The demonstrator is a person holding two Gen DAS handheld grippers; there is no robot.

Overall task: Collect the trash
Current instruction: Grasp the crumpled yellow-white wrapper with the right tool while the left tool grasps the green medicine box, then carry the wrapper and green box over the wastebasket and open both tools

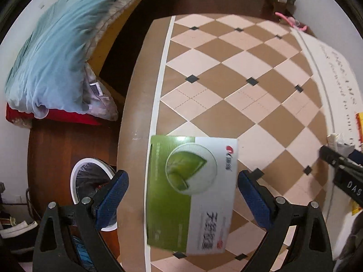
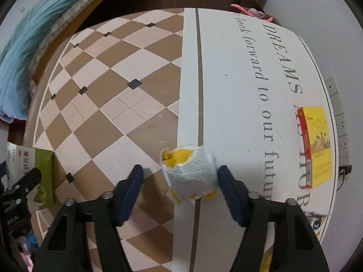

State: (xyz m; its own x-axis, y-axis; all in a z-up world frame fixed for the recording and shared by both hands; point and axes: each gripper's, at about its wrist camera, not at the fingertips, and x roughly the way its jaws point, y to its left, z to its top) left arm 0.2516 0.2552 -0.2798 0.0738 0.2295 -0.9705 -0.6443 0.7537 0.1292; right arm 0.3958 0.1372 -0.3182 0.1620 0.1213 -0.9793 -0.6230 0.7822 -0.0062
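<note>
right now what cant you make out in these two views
- Bin, left wrist view: the left gripper's finger covers part of it; contents unclear.
- Green box, right wrist view: the other gripper hides its near end.
- Torn carton, right wrist view: print too small and blurred.
- Yellow box: label unreadable.

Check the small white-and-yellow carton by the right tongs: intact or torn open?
Torn open. The carton has a ragged top edge exposing its yellow inside, and lies between the open right tongs.

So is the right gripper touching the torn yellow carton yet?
Cannot tell. In the right wrist view the open right gripper straddles the torn carton; one pad looks flush, blurred.
</note>
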